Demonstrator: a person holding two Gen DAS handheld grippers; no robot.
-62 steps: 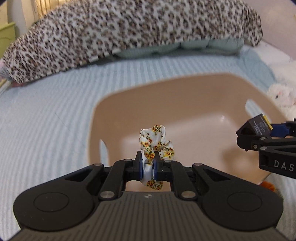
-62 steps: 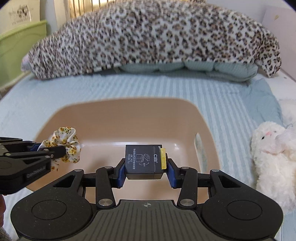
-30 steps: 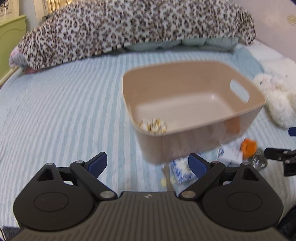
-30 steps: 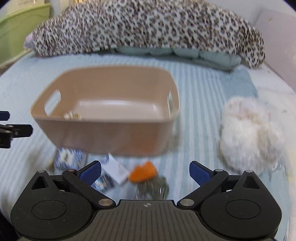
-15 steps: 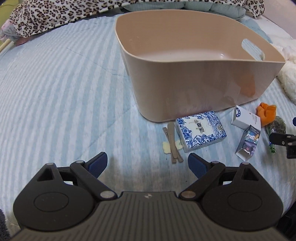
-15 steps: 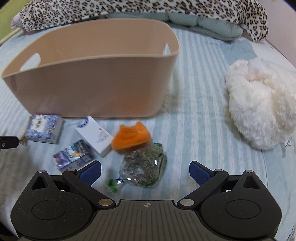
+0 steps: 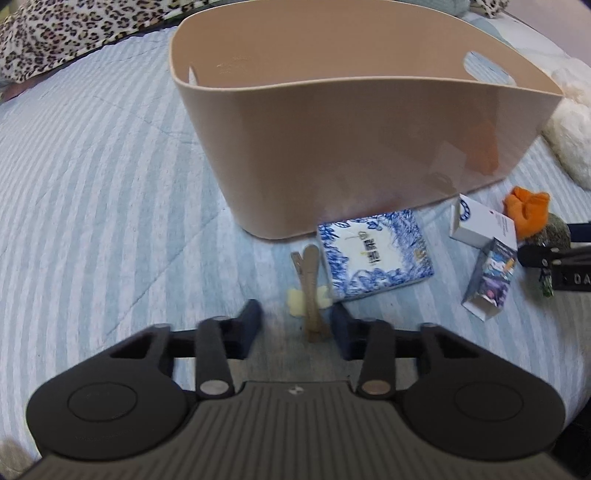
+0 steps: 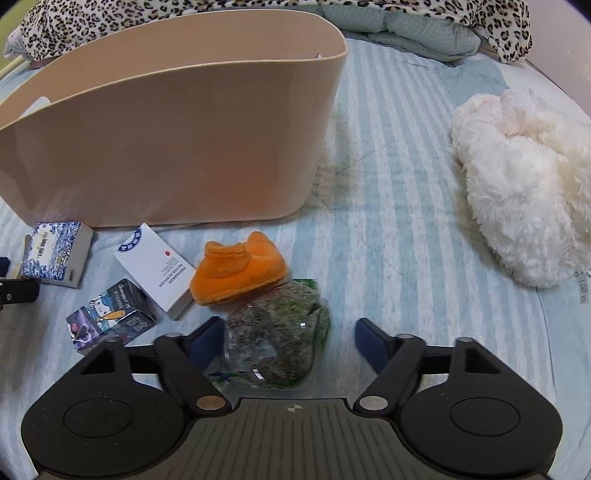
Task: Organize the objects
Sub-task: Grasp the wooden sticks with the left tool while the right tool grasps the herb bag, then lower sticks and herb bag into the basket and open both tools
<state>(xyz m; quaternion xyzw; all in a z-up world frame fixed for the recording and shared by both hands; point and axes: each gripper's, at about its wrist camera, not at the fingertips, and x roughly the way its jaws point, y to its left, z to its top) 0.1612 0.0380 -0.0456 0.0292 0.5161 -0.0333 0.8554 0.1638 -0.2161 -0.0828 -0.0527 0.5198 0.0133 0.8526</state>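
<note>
Currently, the left gripper (image 7: 297, 323) is partly open, jaws either side of the tan wooden sticks (image 7: 309, 291), whose long axis runs toward the beige bin (image 7: 369, 155). Right gripper (image 8: 290, 338) is wide open around a clear bag of greenish-grey dried matter (image 8: 277, 332) on the striped bedspread (image 8: 388, 221).

Pale blue striped bedspread (image 7: 92, 177), leopard-print blanket (image 8: 424, 7) over what may be green-grey pillows (image 8: 424, 38)
</note>
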